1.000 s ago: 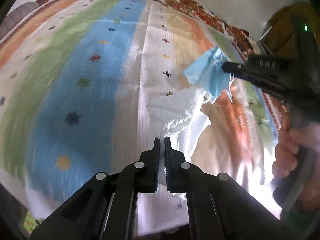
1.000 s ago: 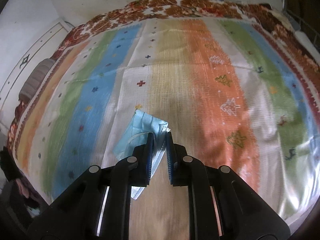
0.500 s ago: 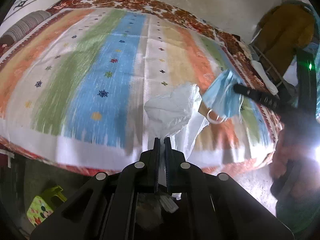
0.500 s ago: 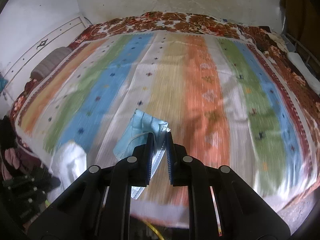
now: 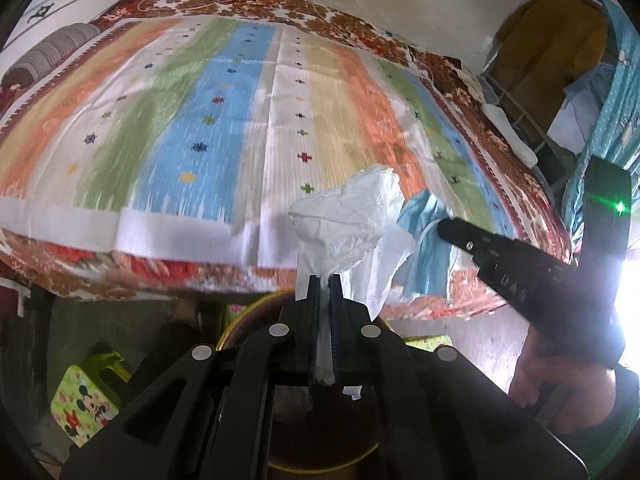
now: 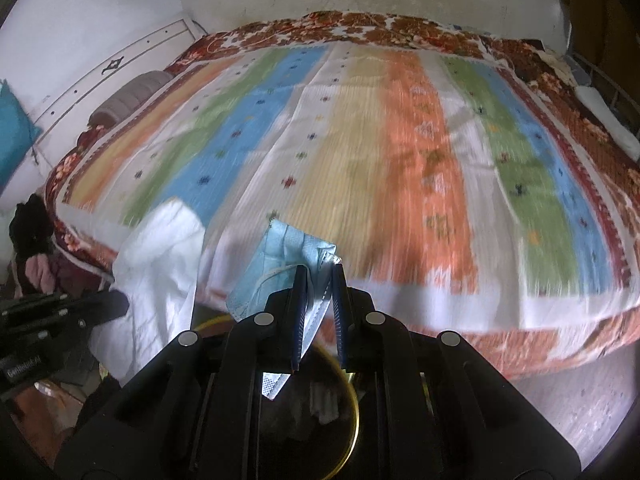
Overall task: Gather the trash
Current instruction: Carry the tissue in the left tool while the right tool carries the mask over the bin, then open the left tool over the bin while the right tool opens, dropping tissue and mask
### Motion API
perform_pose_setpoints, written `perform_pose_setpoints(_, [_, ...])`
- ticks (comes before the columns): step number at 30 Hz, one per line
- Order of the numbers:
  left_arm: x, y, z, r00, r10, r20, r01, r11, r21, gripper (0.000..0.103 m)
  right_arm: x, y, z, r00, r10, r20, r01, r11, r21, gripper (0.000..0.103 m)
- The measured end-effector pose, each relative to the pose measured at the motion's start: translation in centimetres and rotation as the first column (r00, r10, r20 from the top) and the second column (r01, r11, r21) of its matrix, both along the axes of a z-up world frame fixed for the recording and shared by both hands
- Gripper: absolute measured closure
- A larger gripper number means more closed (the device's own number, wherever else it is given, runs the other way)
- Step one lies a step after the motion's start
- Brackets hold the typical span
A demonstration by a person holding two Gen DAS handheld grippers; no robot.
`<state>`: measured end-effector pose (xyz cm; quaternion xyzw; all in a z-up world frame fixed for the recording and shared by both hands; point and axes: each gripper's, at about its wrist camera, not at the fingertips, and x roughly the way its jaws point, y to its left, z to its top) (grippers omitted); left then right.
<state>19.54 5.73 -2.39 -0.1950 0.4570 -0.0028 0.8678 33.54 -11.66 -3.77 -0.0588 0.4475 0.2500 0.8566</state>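
Between both jaws: tissue point(image 5: 344, 216) left, mask point(image 6: 288, 256) right

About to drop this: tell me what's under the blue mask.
Under the blue face mask, pinched in the right gripper, is a dark bin with a gold rim. Something pale lies inside; the gripper body hides most of its interior.

striped bedspread point(image 5: 224, 128), green cartoon stool point(image 5: 86, 404)

Tissue point(image 5: 348, 220) left of mask point(image 5: 426, 252), above bin point(image 6: 352, 408).
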Motion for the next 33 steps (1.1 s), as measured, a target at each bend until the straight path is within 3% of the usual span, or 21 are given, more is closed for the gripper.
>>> perform_pose_setpoints(6, [-1.9, -0.9, -0.7, 1.000, -0.016, -0.025, 0.016, 1.000, 0.015, 0.099, -3.1, -0.7, -1.9, 0.999, 0.010, -0.032, -0.010, 1.000, -0.011, 0.092])
perform_pose_setpoints(18, [-3.2, -1.7, -5.3, 0.987, -0.008, -0.163, 0.010, 1.000, 0.015, 0.098, -6.7, -0.7, -5.8, 0.989, 0.025, -0.146, -0.032, 0.999, -0.044, 0.091])
perform_pose_setpoints(23, [-3.1, -1.4, -8.0, 0.975, 0.018, -0.222, -0.023, 1.000, -0.019, 0.093, -7.1, -0.1, -7.7, 0.981, 0.028, -0.192, -0.038, 0.998, -0.049, 0.079])
perform_pose_setpoints(25, [-3.0, -1.1, -9.2, 0.969, 0.024, -0.247, -0.034, 0.999, -0.039, 0.071, -7.1, 0.0, -8.5, 0.977, 0.028, -0.213, -0.039, 0.998, -0.049, 0.071])
perform_pose_setpoints(26, [-3.0, -0.9, -9.6, 0.967, 0.026, -0.253, -0.042, 0.998, -0.056, 0.067, -7.1, 0.0, -8.9, 0.975, 0.027, -0.222, -0.039, 0.998, -0.050, 0.067])
perform_pose_setpoints(29, [-3.3, -0.4, -10.5, 0.963, 0.034, -0.269, -0.061, 0.994, -0.094, 0.062, -7.3, -0.1, -9.6, 0.969, 0.031, -0.246, -0.042, 0.998, -0.043, 0.056])
perform_pose_setpoints(33, [-4.3, 0.0, -9.7, 0.968, 0.029, -0.249, -0.056, 0.993, -0.102, 0.062, -8.0, -0.8, -9.4, 0.968, 0.039, -0.247, -0.045, 0.999, -0.018, 0.049])
